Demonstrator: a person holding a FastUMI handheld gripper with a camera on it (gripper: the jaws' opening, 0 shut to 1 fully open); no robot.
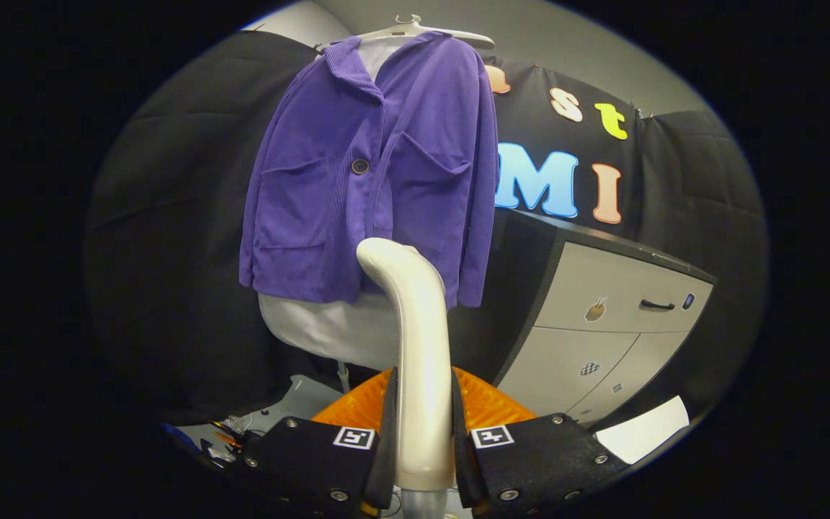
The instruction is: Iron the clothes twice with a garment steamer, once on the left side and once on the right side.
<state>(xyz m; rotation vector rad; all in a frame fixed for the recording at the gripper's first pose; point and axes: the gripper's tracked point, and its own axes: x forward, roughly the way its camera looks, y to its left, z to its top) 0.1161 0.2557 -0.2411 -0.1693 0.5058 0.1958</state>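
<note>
Steamer [418, 339]: cream, glossy, upright handle curving at top toward jacket, head just short of hem. Handle sits between fingers [390, 425], both pressing its sides; gripper [422, 432] clamped on it. Jacket [372, 173]: purple corduroy, one dark button, two chest pockets, open collar, hanging on white hanger [422, 30] beyond steamer. Pale garment [328, 328] shows below hem. Grey cabinet [609, 324] with black handle stands right of jacket.

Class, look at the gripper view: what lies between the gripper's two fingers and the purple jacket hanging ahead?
In the gripper view, the gripper is shut on the white steamer handle, which rises between its fingers and curves toward the purple jacket.
</note>
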